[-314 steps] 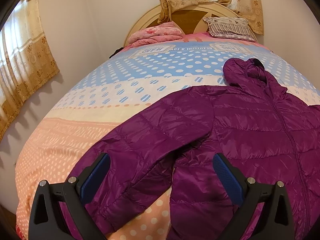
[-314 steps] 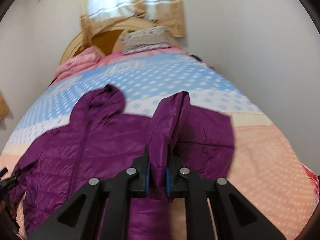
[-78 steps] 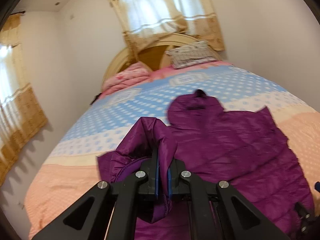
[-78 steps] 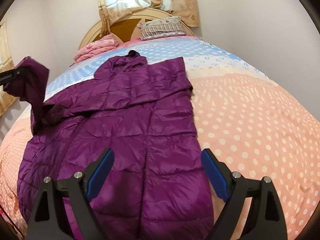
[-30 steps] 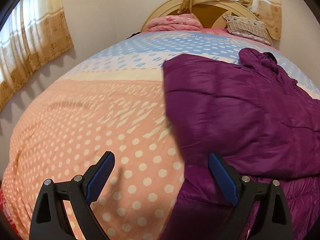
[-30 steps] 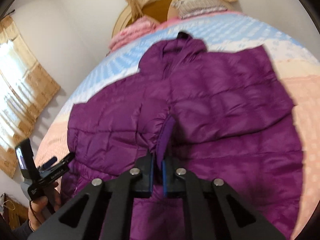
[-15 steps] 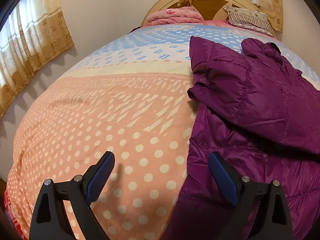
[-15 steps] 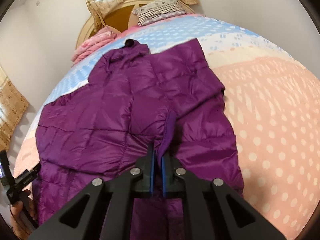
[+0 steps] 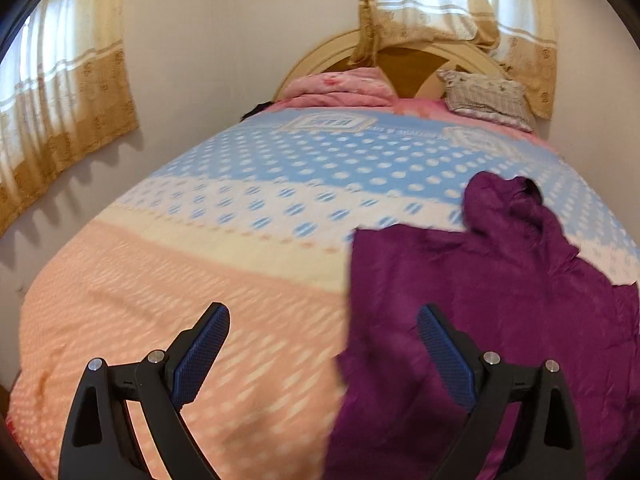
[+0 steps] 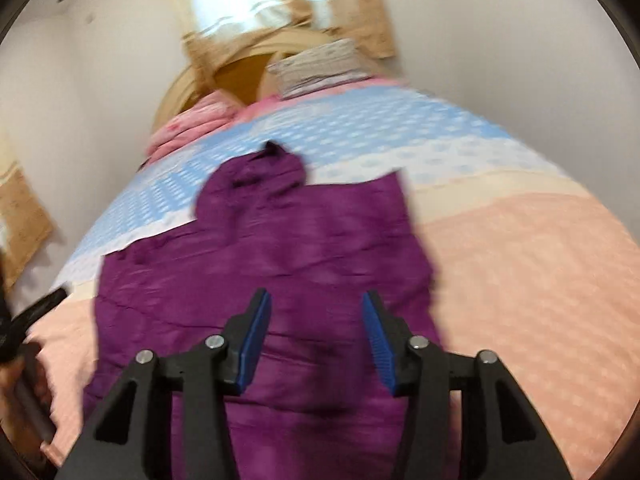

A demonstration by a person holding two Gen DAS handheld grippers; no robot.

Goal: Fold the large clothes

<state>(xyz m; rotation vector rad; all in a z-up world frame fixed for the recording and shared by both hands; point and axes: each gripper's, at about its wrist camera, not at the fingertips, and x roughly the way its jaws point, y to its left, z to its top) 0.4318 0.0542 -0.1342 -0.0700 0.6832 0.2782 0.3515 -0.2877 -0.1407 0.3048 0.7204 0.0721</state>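
A big bed [image 9: 168, 320] fills most of both views. Its cover has a blue band with white dots toward the headboard, then a pale band with blue dots, then a wide peach part with white dots at the near end. At the head end there is a rounded wooden headboard [image 9: 400, 56], a folded pink blanket [image 9: 340, 88] and a striped pillow [image 9: 486, 98], with beige curtains [image 9: 64, 100] on the windows behind and on the side wall.

On the cover lies the purple jacket [image 10: 280, 264] — a padded, hooded one. It is spread flat over the peach and pale bands, with both sleeves folded in so that the outline is roughly a rectangle, and the hood [image 10: 256, 184] points toward the headboard and lies on the blue band. In the left wrist view the jacket [image 9: 500, 300] takes the right half of the picture.

The right gripper [image 10: 316, 340] hangs above the lower middle of the jacket with its blue-padded fingers spread apart and nothing between them. The left gripper [image 9: 320, 360] is also spread wide and holds nothing; its left finger is above the bare peach cover and its right finger is above the left edge of the jacket. Both views are blurred — small details of the fabric are not readable.
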